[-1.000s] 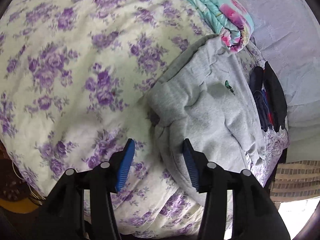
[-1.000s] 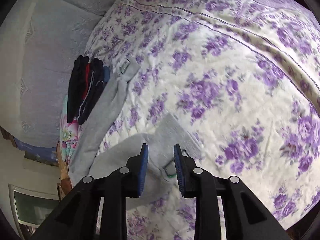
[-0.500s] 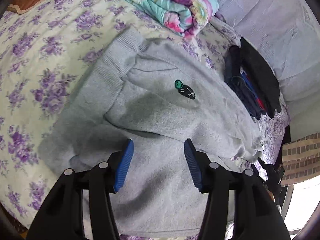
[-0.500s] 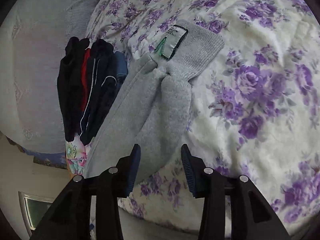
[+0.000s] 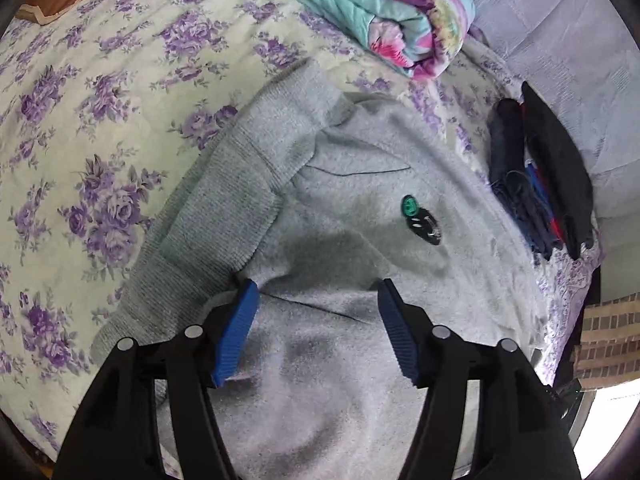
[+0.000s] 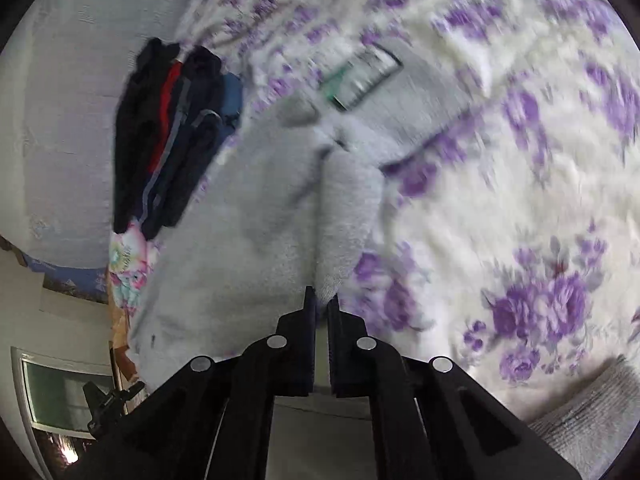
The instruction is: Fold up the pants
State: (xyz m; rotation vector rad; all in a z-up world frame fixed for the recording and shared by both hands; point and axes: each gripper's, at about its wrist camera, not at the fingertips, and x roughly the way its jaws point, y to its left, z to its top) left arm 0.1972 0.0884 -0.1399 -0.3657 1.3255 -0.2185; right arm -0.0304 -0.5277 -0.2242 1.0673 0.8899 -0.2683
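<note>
Grey sweatpants (image 5: 360,184) lie crumpled on a floral bedspread (image 5: 80,120), with the ribbed waistband (image 5: 224,208) at the left and a green-and-black patch (image 5: 420,220) on the front. My left gripper (image 5: 318,285) hangs low over the pants. Its jaws are opening, and fabric lies beneath them with nothing pinched. In the right wrist view the pants (image 6: 260,220) stretch away towards a sewn-in label (image 6: 360,74). My right gripper (image 6: 322,296) is shut on a raised fold of the grey fabric at its tips.
A stack of folded dark clothes (image 5: 540,184) (image 6: 168,132) lies beside the pants, near a pale wall (image 5: 560,40). A rolled, colourful quilt (image 5: 360,4) sits at the far end of the bed. The bed edge and a window (image 6: 60,396) are at the lower left.
The left gripper swung from the bare bedspread over onto the pants and spread its jaws wider. The right gripper moved down to the pants' edge, opened a little, then closed on a fold.
</note>
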